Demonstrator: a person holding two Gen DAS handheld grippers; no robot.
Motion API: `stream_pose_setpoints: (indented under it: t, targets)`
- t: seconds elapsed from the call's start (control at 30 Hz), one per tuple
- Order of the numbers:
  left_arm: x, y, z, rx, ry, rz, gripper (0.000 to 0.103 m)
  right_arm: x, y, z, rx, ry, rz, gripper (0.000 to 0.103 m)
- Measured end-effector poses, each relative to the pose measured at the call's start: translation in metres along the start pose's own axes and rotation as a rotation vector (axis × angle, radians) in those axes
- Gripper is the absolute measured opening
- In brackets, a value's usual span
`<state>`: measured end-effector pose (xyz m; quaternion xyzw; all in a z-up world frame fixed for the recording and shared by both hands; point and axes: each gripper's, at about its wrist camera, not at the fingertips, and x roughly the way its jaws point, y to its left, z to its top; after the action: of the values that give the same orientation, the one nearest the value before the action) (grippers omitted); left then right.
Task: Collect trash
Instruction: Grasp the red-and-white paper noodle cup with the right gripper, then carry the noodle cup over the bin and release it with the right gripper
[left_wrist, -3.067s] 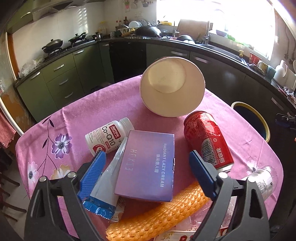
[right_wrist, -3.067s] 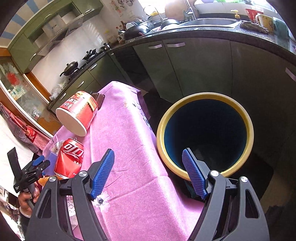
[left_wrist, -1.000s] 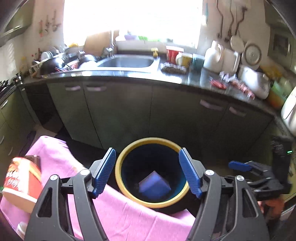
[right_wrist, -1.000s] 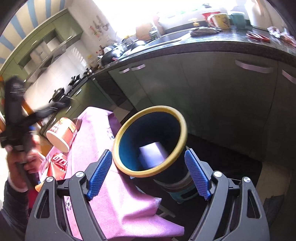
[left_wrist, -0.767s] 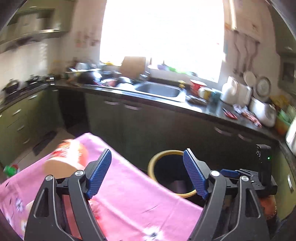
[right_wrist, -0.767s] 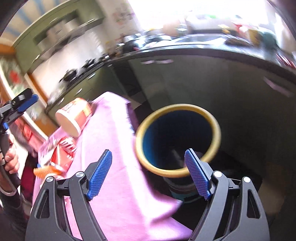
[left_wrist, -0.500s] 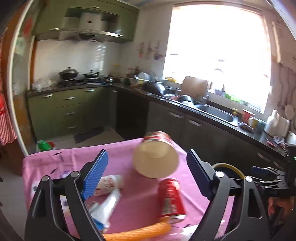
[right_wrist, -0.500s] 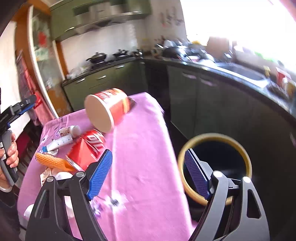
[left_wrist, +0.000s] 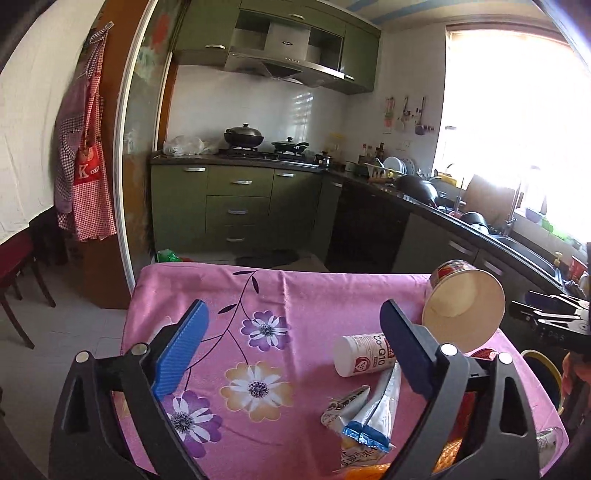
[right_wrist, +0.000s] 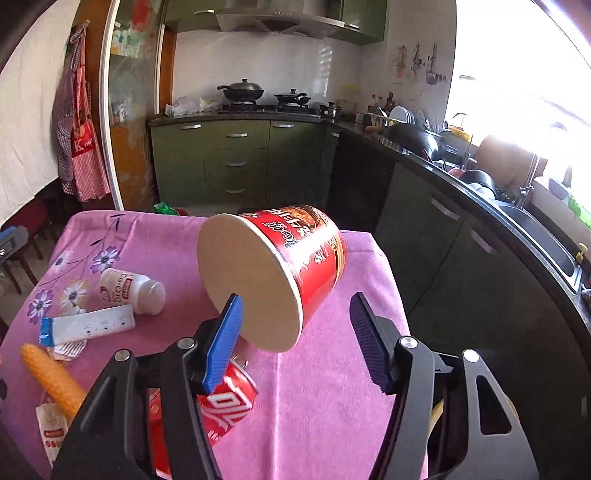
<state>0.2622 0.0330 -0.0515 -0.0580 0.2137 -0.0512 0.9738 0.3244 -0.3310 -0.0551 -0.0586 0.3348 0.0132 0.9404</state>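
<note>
Trash lies on a pink flowered tablecloth (left_wrist: 295, 295). A red noodle cup (right_wrist: 280, 266) lies on its side; it also shows in the left wrist view (left_wrist: 463, 310). A white Co-Q10 bottle (left_wrist: 364, 354), a white tube with a blue end (left_wrist: 380, 410), a crumpled wrapper (left_wrist: 343, 406), an orange foam sleeve (right_wrist: 51, 380) and a red cola can (right_wrist: 225, 410) lie near it. My left gripper (left_wrist: 291, 350) is open and empty above the cloth. My right gripper (right_wrist: 295, 336) is open and empty just in front of the noodle cup. The bin's yellow rim (left_wrist: 543, 363) shows at the table's right.
Green kitchen cabinets (left_wrist: 236, 206) and a dark counter with a sink (right_wrist: 535, 236) run behind and to the right. A stove with pans (left_wrist: 258, 144) is at the back. Aprons (left_wrist: 85, 177) hang on the left wall. A chair (left_wrist: 18, 280) stands left.
Both grippers have swung from the bin back over the table. The purple box that lay on the table is now in the bin. Both stay open.
</note>
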Motion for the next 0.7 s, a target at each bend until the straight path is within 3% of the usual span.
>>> stream_pose_setpoints:
  t: [0.37,0.63,0.7]
  targets:
    - [0.010,-0.002,-0.009,0.047,0.021,0.006,0.090,0.079,0.015,0.021,-0.044,0.036,-0.137,0.045]
    - [0.010,0.004,-0.009,0.022,0.026,-0.002,0.090,0.101,0.011,0.022,-0.024,0.028,-0.190,0.017]
    - [0.010,0.003,-0.009,0.026,0.025,-0.002,0.090,0.105,0.005,0.023,-0.014,0.034,-0.198,0.005]
